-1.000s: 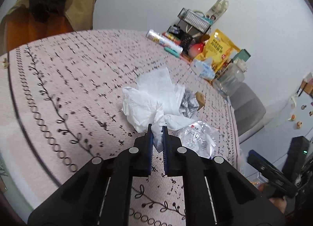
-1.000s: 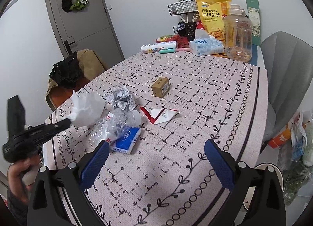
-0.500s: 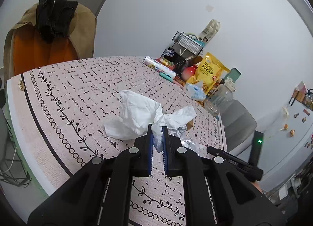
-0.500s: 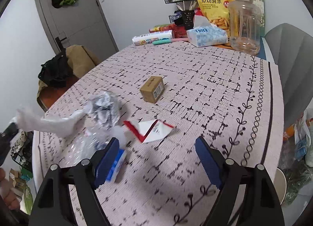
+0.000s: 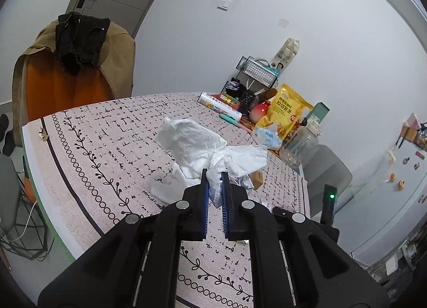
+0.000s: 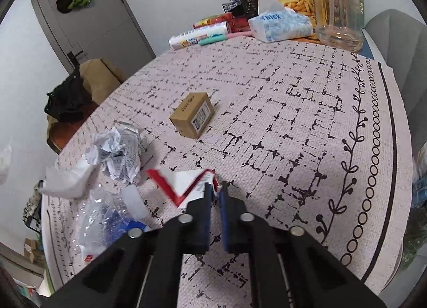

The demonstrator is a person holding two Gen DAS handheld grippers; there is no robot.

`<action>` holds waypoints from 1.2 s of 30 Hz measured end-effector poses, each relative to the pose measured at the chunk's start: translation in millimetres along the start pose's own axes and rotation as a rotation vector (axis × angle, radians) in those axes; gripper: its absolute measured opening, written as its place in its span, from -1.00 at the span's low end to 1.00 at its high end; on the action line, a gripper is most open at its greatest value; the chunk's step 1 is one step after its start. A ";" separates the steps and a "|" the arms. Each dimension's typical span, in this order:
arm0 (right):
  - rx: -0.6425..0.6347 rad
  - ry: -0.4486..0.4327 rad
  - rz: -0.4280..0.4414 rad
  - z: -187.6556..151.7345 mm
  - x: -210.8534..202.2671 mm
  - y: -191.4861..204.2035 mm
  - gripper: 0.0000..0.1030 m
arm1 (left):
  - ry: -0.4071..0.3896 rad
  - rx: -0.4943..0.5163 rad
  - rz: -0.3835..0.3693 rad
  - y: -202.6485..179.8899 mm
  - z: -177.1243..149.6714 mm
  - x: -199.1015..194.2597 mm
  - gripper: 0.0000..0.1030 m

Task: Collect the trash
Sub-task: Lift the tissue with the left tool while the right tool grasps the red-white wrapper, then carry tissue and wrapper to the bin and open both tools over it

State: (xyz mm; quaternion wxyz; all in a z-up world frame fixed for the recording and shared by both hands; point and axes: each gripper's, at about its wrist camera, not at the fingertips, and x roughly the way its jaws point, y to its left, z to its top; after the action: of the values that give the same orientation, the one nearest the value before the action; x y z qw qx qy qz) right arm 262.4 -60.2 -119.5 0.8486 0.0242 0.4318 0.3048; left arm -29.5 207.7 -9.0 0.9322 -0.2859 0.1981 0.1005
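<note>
Right tool (image 6: 216, 193): I have it closed on red-white wrapper (image 6: 184, 185), which trails toward 10 o'clock. Left tool (image 5: 215, 185): clamped on white tissue (image 5: 197, 147), above worktop (image 5: 106, 142).

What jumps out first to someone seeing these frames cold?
The left tongs are clamped on a big crumpled white tissue, front and centre above the patterned tablecloth. The right tongs are shut on the edge of a torn red-and-white wrapper, with crumpled printed paper to its left and a small cardboard box beyond.
</note>
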 end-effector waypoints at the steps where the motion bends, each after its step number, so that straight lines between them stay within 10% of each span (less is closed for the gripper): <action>1: -0.001 -0.005 0.003 -0.9 -3.9 -0.6 -0.92 | 0.003 0.003 -0.001 -1.8 -0.7 2.0 -0.83; 36: 0.193 -0.184 -0.105 -62.0 -172.1 -125.2 -0.93 | 0.236 0.243 -0.295 -214.0 -68.2 129.8 -0.83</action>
State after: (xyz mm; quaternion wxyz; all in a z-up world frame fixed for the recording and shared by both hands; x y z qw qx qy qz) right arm 202.3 -268.4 -72.8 0.8931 0.1110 0.3800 0.2137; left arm 130.5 3.6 -10.5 0.9347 -0.2072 0.2725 -0.0958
